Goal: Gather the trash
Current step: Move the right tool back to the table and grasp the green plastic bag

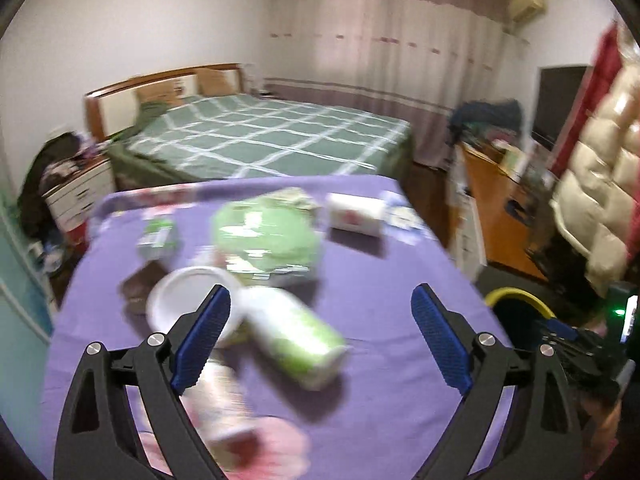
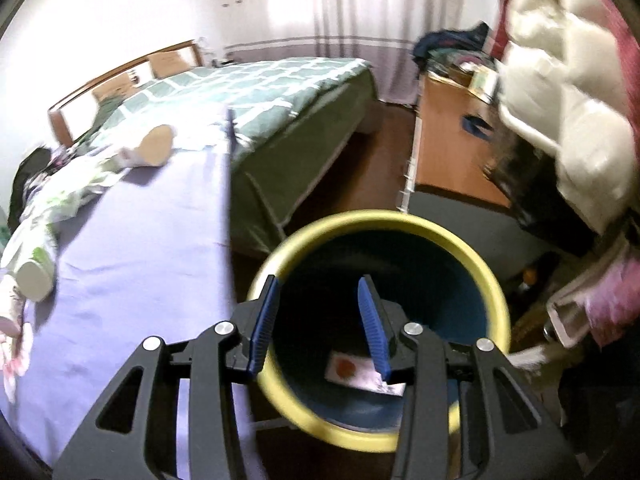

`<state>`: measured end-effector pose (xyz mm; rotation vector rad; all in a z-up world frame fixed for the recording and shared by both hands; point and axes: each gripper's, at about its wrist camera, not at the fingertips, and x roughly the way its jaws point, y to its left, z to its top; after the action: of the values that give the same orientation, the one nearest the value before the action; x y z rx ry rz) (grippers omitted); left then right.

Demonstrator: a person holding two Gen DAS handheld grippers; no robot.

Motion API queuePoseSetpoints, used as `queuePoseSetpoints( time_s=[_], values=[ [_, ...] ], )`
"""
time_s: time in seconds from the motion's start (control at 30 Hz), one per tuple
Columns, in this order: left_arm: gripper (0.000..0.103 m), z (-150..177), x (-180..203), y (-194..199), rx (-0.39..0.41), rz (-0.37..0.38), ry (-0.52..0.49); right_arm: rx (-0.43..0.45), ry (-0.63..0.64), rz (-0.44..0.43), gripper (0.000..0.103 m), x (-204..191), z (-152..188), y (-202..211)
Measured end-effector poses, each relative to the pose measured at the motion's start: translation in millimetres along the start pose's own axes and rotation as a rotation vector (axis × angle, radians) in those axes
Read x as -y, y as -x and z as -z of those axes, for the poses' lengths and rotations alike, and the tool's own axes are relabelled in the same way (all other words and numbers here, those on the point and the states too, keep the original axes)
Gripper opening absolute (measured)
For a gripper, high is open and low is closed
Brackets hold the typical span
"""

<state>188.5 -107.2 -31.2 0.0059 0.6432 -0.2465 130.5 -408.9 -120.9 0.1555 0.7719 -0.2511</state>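
A: Trash is spread over the purple-covered desk (image 1: 380,320) in the left wrist view, all of it blurred. Nearest lies a green-and-white cup (image 1: 296,336) on its side, and just beside it a white round lid (image 1: 188,300). Further back are a green crumpled wrapper (image 1: 264,232), a small green-and-white packet (image 1: 158,236) and a white tissue pack (image 1: 354,214) with a red mark.

B: And the left hand-held gripper (image 1: 320,340)?

A: Released. Its blue pads stand wide apart above the desk and nothing sits between them; the cup and lid show beyond the left pad, apart from it.

B: What about the right hand-held gripper (image 2: 320,328)?

A: Its jaws are partly apart and empty, poised over the mouth of a yellow-rimmed bin (image 2: 472,256) with a dark blue inside. The bin stands on the floor just beside the desk's edge (image 2: 132,248).

B: Anything in the bin?

A: One flat white wrapper (image 2: 352,370) with a red spot lies at the bottom, partly hidden behind the right pad.

B: Can the bin be seen from the left side too?

A: Its yellow rim (image 1: 520,300) shows past the desk's right edge, with the right hand-held gripper's black frame close by. Behind the desk is a bed (image 1: 272,136) with a green checked cover.
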Motion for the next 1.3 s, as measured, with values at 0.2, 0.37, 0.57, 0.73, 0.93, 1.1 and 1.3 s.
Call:
queuePoseSetpoints(
  time_s=[0.2, 0.37, 0.57, 0.73, 0.93, 1.1, 1.3],
  values=[
    [0.092, -2, -72, -2, 0.028, -0.108, 0.066, 0.020, 0.089, -0.083, 0.040, -70, -28, -4],
    [0.092, 0, -114, -8, 0.019, -0.168, 0.103, 0.008, 0.138, -0.177, 0.040, -126, -47, -13],
    [0.093, 5, -145, -9, 0.030, -0.216, 0.126, -0.019, 0.189, -0.257, 0.040, -188, -68, -26],
    [0.093, 9, -164, -14, 0.034, -0.248, 0.152, -0.038, 0.209, -0.310, 0.040, -233, -90, -36],
    [0.093, 10, -183, -30, 0.025, -0.282, 0.185, -0.061, 0.238, -0.301, 0.061, -273, -105, -51],
    [0.093, 10, -187, -36, 0.020, -0.269, 0.182, -0.103, 0.242, -0.284, 0.073, -288, -109, -72],
    [0.093, 9, -186, -37, 0.022, -0.251, 0.177, -0.174, 0.223, -0.285, 0.077, -293, -107, -92]
  ],
)
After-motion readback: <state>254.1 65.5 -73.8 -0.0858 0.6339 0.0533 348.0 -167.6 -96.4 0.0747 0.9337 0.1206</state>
